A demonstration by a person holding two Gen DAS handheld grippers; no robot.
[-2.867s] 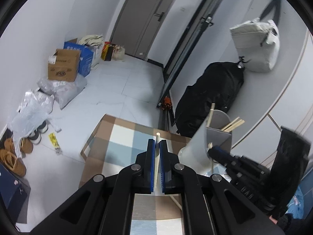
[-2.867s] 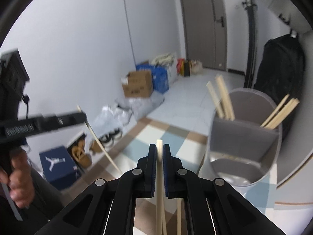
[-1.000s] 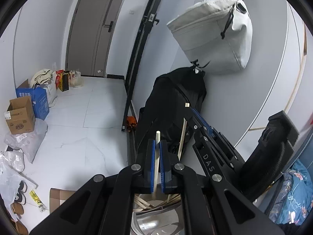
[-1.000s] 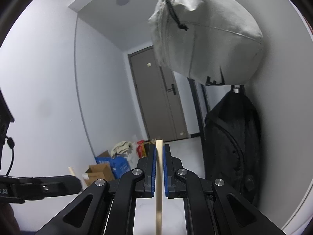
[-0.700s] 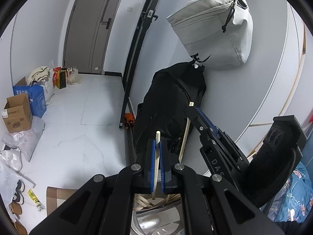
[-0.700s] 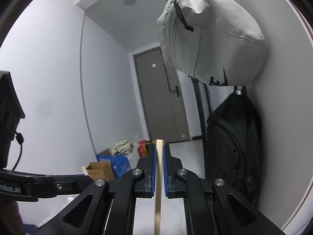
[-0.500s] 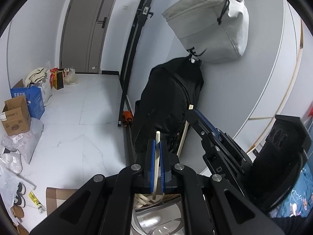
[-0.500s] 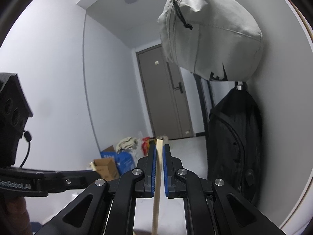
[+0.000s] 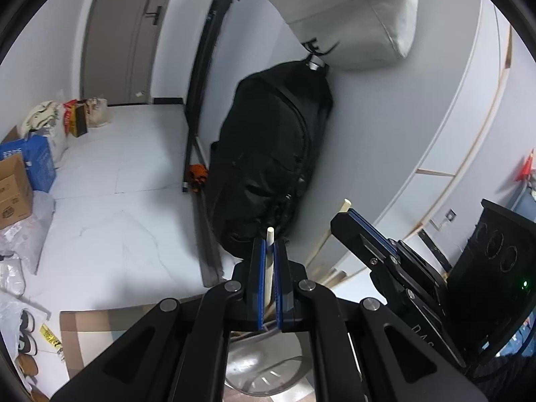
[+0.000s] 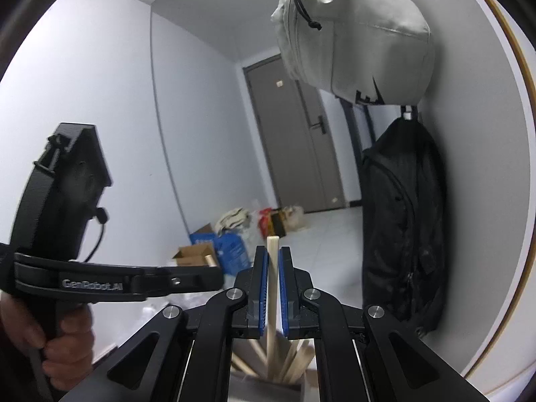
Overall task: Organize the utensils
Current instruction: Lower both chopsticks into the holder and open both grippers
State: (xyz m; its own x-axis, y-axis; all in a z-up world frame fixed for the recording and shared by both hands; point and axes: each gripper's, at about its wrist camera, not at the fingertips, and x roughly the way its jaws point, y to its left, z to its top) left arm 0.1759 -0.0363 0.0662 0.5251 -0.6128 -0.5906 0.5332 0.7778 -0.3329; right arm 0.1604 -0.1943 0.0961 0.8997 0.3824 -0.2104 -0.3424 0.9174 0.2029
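Here, a pale wooden chopstick point(image 9: 269, 261) is clamped between the blue pads of the left gripper point(image 9: 269, 258), its rounded tip standing just above the fingertips and its lower length running down toward the grey utensil holder point(image 9: 268, 373) that is seen directly beneath the jaws. A second, flatter wooden chopstick point(image 10: 272, 288) is pinched in the right gripper point(image 10: 273, 261), whose pads are closed tightly on it; its lower end is lost among the other sticks point(image 10: 294, 360) standing in the holder point(image 10: 268, 390), and whether it touches the bottom cannot be told. Relative to the holder, the left gripper is held above and to the left, the right gripper above and to the right, as each is seen from the other's camera: the right gripper's black body point(image 9: 395, 268) is shown beside the holder in the left wrist view, with the chopstick end point(image 9: 345, 205) poking past its tip. A hand point(image 10: 63, 345) is wrapped around the left gripper's handle in the right wrist view. Behind the holder, a black backpack point(image 9: 268, 147) is hung against the wall, with a light grey bag point(image 9: 351, 10) above it. Farther from the holder, cardboard boxes point(image 9: 13, 194) are set on the white floor.
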